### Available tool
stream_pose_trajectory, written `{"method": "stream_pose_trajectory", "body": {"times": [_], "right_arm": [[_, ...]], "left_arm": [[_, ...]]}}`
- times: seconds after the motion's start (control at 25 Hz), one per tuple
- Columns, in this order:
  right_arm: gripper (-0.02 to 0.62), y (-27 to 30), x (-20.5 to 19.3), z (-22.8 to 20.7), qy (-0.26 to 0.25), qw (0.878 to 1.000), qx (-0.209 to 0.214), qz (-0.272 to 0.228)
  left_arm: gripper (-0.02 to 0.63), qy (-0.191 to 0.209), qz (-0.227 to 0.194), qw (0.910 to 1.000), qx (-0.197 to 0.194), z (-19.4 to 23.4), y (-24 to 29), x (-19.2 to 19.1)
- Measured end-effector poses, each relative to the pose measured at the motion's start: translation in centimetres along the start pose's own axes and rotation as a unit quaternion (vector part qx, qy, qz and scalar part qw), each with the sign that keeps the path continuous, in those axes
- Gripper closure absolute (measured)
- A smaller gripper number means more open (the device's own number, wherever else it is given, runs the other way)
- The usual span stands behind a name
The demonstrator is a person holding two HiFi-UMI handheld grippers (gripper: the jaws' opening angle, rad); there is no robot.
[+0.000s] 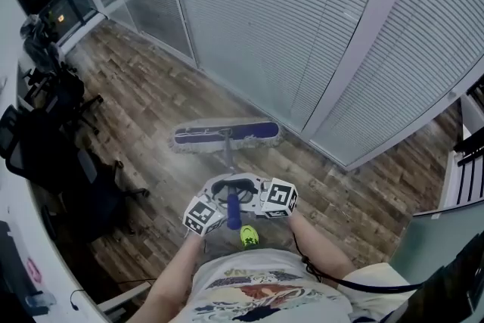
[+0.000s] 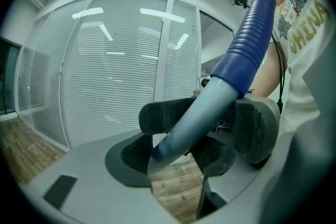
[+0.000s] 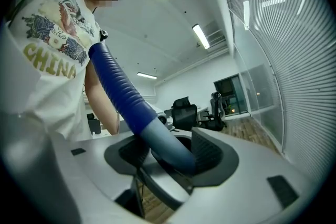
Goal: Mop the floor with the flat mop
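Both claws (image 2: 205,126) (image 3: 170,155) round mop handle (image 1: 227,151)

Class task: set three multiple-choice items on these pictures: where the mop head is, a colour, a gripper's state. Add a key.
1. The mop head lies: A on a chair; B on a desk; C on the wood floor by the glass wall.
2. The ribbed grip is: A red; B blue; C yellow.
3. The left gripper is: A shut on the mop handle; B open, empty; C on the floor.
Key: C, the head view shows it flat on the planks; B, both gripper views show blue; A, its jaws clamp the mop handle.
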State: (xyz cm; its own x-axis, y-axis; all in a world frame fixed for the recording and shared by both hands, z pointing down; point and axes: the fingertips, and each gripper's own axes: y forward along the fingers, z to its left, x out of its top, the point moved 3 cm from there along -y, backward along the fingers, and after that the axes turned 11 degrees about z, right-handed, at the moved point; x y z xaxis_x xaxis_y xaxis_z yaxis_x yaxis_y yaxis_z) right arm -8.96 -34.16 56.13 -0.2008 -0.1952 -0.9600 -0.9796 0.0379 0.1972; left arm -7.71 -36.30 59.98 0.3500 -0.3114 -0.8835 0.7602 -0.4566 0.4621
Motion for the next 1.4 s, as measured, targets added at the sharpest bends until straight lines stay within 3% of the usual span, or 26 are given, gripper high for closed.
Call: {"method": "stream_pose_trajectory", "body": {"times": [0.28, 0.6, 1.4], "right_arm": [[0.360, 1.1, -0.9, 1.6, 0.006, 1.000, -0.003, 0.005], [0.360, 2.5, -1.3, 6.5, 0.004, 1.000, -0.001, 0.019], [0.359, 10.4, -7.6, 39.1, 0.000, 0.999, -0.001, 0.041]], "left_arm": [[0.410, 0.006, 0.022, 0.9997, 0.008, -0.8, -1.2, -1.8], [0.410, -0.009, 0.008, 0.9998, 0.018, -4.2, -4.6, -3.5], [0.407, -0.041, -0.008, 0.9988, 0.025, -28.4, -24.3, -17.4]]}}
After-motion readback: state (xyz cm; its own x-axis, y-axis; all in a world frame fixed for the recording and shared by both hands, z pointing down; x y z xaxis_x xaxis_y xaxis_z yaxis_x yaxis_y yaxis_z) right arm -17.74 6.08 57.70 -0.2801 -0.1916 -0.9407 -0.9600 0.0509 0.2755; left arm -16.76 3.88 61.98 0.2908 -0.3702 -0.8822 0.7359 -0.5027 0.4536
